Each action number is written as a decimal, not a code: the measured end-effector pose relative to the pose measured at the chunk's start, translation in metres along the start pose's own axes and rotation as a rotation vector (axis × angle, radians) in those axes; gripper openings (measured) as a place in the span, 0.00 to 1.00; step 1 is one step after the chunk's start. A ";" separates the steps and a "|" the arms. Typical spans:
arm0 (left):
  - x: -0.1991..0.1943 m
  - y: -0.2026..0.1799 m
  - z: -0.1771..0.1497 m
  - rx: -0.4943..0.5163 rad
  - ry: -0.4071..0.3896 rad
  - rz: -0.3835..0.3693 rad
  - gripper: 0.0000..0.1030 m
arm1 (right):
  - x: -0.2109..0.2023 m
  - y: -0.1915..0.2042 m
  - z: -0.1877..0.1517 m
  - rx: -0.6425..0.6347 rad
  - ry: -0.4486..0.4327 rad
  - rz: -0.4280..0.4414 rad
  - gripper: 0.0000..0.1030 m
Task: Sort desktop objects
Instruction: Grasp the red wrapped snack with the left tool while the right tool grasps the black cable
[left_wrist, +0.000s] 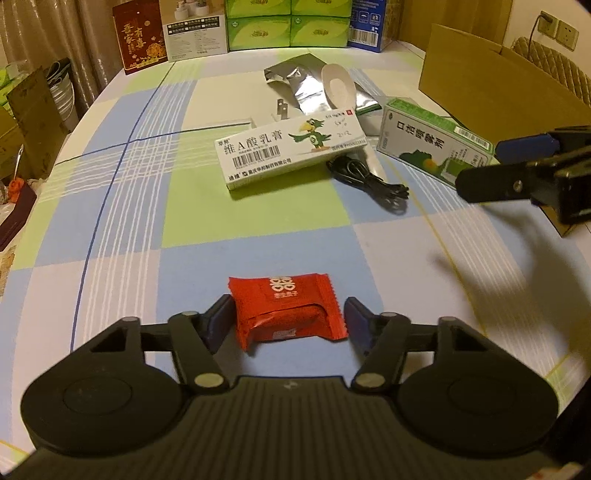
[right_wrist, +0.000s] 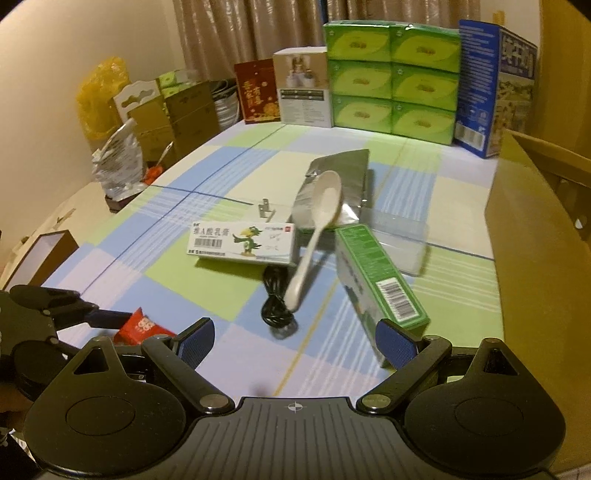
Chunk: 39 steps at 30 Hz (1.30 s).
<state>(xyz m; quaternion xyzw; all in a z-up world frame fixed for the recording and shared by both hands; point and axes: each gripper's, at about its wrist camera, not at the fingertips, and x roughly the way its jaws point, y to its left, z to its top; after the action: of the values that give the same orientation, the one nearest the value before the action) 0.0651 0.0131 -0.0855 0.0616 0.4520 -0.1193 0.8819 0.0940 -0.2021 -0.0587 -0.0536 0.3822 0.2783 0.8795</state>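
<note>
My left gripper (left_wrist: 290, 317) sits low with jaws wide around the red candy packet (left_wrist: 286, 310), crinkled, on the near tablecloth (left_wrist: 110, 221). My right gripper (right_wrist: 295, 341) hovers open, empty.

green tissue packs (right_wrist: 391, 77), a blue box (right_wrist: 495, 88) and a red card (right_wrist: 256, 92) line the table's (right_wrist: 122, 236) far edge.
</note>
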 end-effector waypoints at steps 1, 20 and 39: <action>0.000 0.001 0.001 -0.001 -0.001 -0.001 0.53 | 0.002 0.001 0.001 -0.003 0.001 0.002 0.89; 0.001 0.020 0.014 -0.053 -0.028 -0.011 0.35 | 0.038 0.009 0.010 -0.045 0.053 0.009 0.72; 0.005 0.018 0.029 -0.070 -0.040 -0.038 0.35 | 0.073 0.006 0.009 -0.051 0.156 0.027 0.22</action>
<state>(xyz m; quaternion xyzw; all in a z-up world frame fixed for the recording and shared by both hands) 0.0951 0.0231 -0.0725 0.0195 0.4392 -0.1214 0.8899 0.1369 -0.1618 -0.1035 -0.0922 0.4432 0.2949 0.8415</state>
